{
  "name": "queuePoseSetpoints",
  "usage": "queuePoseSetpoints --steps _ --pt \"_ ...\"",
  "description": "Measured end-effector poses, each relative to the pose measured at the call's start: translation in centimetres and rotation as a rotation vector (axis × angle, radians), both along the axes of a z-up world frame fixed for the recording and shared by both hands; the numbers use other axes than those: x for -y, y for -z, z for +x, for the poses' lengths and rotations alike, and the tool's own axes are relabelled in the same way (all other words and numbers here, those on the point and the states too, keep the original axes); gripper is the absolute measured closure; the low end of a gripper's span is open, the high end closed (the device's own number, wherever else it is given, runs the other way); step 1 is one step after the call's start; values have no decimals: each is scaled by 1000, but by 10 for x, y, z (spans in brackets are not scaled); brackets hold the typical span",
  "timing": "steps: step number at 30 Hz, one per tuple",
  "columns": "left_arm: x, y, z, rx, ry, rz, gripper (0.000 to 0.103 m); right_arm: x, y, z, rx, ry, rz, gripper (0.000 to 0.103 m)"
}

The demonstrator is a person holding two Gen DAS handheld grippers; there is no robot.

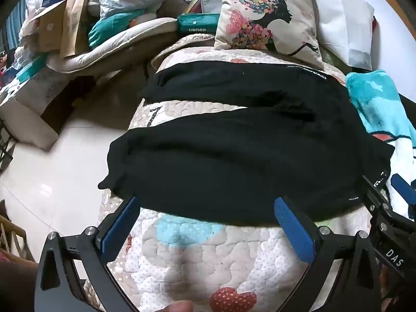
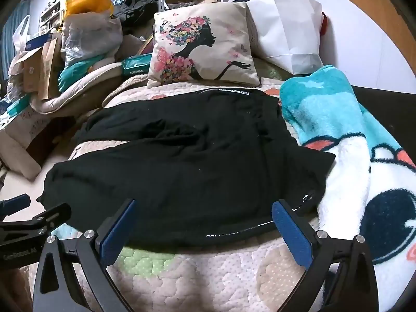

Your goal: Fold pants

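Black pants (image 1: 234,156) lie spread across a quilted bedspread (image 1: 208,254), two legs running leftward, the waistband at the right; they also show in the right wrist view (image 2: 187,171). My left gripper (image 1: 208,205) is open and empty, its blue-padded fingertips (image 1: 282,208) just at the near edge of the near leg. My right gripper (image 2: 202,208) is open and empty at the near edge by the waistband (image 2: 234,234). The right gripper also shows at the right edge of the left wrist view (image 1: 390,195); the left gripper's finger (image 2: 15,202) shows at the left of the right wrist view.
A flower-print cushion (image 2: 202,46) and a white pillow (image 2: 288,28) sit behind the pants. A turquoise cartoon blanket (image 2: 351,143) lies to the right. Bags, boxes and bedding (image 1: 85,26) pile up at the left, above the pale tiled floor (image 1: 52,176).
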State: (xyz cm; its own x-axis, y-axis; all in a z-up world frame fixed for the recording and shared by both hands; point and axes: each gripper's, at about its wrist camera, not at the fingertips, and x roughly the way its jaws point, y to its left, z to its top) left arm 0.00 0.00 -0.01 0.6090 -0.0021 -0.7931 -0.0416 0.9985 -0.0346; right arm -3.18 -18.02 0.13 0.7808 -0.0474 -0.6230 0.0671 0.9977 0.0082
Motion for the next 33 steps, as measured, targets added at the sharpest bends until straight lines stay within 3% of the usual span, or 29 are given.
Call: queuePoseSetpoints --steps 13,28,33 --pt "-1 19 -4 -12 -2 -6 0 7 2 9 -58 -7 4 0" --pt "3 56 9 -130 -9 65 0 9 4 13 -100 13 -43 0" --pt "11 61 4 -124 6 124 0 8 4 13 -105 15 -50 0"
